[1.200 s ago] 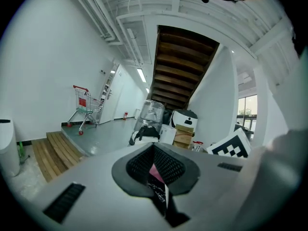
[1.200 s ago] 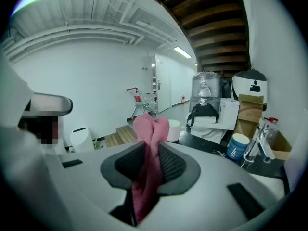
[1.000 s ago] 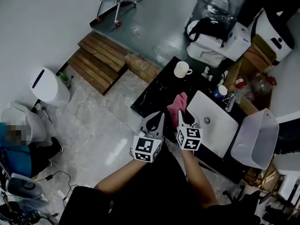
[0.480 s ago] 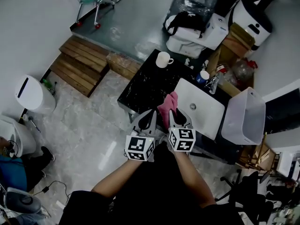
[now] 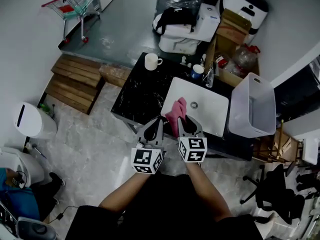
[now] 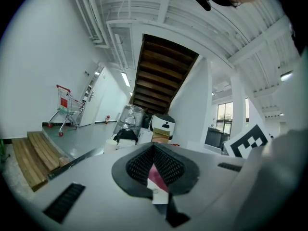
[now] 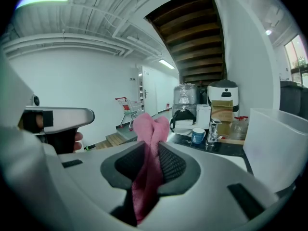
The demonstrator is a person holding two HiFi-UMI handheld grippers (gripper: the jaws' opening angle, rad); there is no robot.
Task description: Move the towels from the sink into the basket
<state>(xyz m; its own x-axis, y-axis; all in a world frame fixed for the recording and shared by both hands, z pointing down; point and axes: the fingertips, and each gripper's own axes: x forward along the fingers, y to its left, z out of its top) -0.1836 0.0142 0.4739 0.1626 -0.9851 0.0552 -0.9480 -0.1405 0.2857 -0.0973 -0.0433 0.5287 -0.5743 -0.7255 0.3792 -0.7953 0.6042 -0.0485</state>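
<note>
At the far left a wooden step (image 5: 75, 81) sits on the floor beside the black tabletop (image 5: 137, 91), which carries a white mug (image 5: 151, 61) near its back edge. My left tongs (image 5: 159, 121) are clenched, with a sliver of the pink towel (image 5: 176, 113) and its white tag pinched between the pads, as the left gripper view shows (image 6: 155, 173). The tongs sit just beside my right tongs (image 5: 182, 121), which are clamped on the main fold of that same towel. Its bunched end pokes up past the tips (image 7: 150, 126). From above, the towel hangs over the front left part of the white sink (image 5: 207, 114). A blue cup (image 5: 197, 72) stands behind the sink by the tap. Farther right, just beside the sink, stands the white basket (image 5: 239, 104).
</note>
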